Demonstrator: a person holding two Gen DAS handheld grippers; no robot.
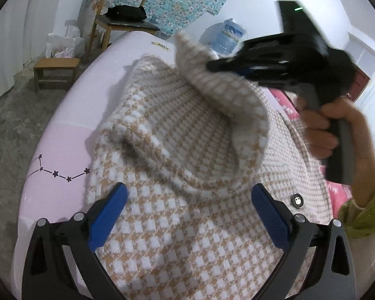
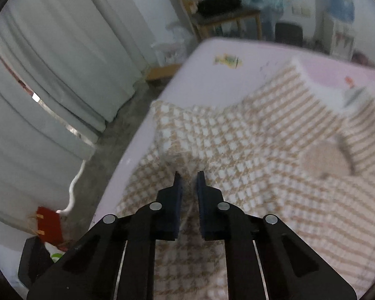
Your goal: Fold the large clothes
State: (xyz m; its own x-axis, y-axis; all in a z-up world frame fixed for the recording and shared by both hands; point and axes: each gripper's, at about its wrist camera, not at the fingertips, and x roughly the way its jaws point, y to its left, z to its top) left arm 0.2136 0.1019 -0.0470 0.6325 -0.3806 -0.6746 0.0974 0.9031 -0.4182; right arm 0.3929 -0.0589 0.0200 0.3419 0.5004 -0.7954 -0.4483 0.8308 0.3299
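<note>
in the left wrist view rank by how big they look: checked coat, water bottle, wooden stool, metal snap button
Largest to smallest:
1. checked coat, fills most of the frame
2. wooden stool and water bottle, look about alike, and both stand far from the camera, so unranked
3. metal snap button, smallest

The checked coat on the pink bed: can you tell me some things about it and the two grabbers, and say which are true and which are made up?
1. The checked coat lies on a pink bed sheet. True.
2. The left gripper is clamped shut on the coat. False: its blue pads stand wide apart over the cloth.
3. The right gripper has pinched a fold of the coat. True: its pads are nearly together with cloth between them.
4. A wooden chair stands behind the bed. True.
5. The sleeve of the hand holding the right gripper is red. False: it is green.
</note>
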